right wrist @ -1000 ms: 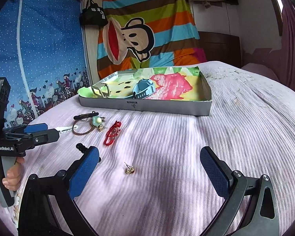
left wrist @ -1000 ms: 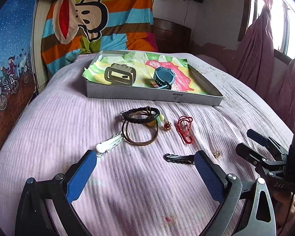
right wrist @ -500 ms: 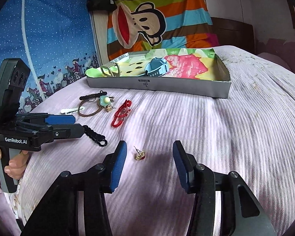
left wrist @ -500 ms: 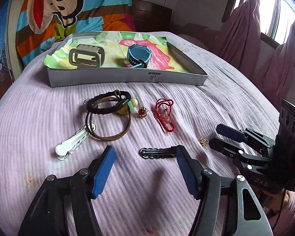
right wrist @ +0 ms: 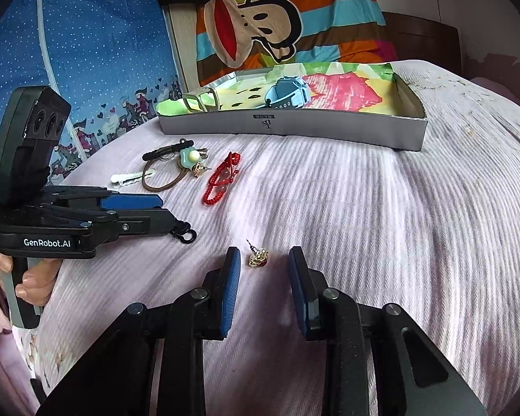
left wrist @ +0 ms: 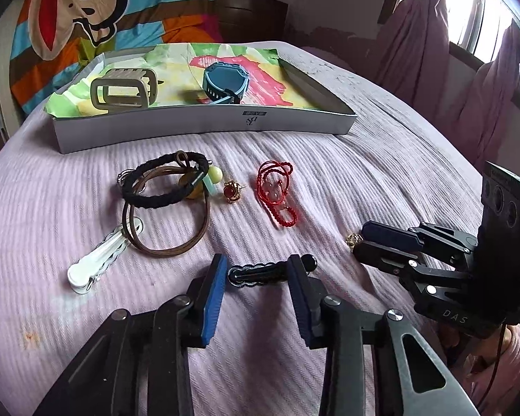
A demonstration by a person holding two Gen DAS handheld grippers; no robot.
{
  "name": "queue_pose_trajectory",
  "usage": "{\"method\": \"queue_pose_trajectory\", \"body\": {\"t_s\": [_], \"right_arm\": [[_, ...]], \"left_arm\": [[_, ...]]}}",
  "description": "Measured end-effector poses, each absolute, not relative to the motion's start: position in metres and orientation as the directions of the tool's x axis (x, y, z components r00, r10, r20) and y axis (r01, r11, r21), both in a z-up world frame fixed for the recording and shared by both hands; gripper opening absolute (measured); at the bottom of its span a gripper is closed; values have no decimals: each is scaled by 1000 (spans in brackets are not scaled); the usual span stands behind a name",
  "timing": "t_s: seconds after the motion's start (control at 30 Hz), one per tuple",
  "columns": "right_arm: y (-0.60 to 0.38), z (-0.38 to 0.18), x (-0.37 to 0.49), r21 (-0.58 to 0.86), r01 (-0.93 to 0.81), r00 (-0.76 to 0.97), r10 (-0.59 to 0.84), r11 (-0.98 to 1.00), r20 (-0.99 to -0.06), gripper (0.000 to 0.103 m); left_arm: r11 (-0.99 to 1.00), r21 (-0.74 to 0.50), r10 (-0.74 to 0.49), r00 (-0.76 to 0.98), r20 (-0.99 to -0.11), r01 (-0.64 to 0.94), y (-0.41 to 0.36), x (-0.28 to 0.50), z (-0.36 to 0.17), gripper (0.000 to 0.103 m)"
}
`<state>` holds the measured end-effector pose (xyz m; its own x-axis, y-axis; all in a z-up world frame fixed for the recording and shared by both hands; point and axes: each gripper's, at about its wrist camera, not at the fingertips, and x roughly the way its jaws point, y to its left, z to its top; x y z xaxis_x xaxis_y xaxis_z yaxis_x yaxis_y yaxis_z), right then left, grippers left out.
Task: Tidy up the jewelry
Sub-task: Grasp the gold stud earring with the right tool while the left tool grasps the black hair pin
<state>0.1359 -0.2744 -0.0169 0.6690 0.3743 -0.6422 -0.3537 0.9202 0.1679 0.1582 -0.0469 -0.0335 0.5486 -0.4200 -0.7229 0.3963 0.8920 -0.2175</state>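
Ribbed lilac bedspread (left wrist: 381,180); white scalloped clip (left wrist: 97,260) leftmost, beside looped brown cord (left wrist: 176,246); left gripper (left wrist: 256,277) closing, black wavy-edged hair clip (left wrist: 260,273) between its blue pads, not yet pinched; red beaded string (left wrist: 277,194) further right; right gripper (right wrist: 264,263) closing astride gold knotted ear stud (right wrist: 258,256), untouched; shallow grey cardboard tray (right wrist: 294,126) beyond.

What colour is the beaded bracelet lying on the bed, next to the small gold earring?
Red. The bracelet shows best in the left wrist view.
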Motion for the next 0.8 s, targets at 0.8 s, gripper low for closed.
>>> {"method": "queue_pose_trajectory", "body": {"t_s": [0.8], "right_arm": [[-269,-23,143,172,-357,637,374,918,-674,10]], "left_arm": [[860,-208,-438,466,-768,466,-69,150,-43,4]]}}
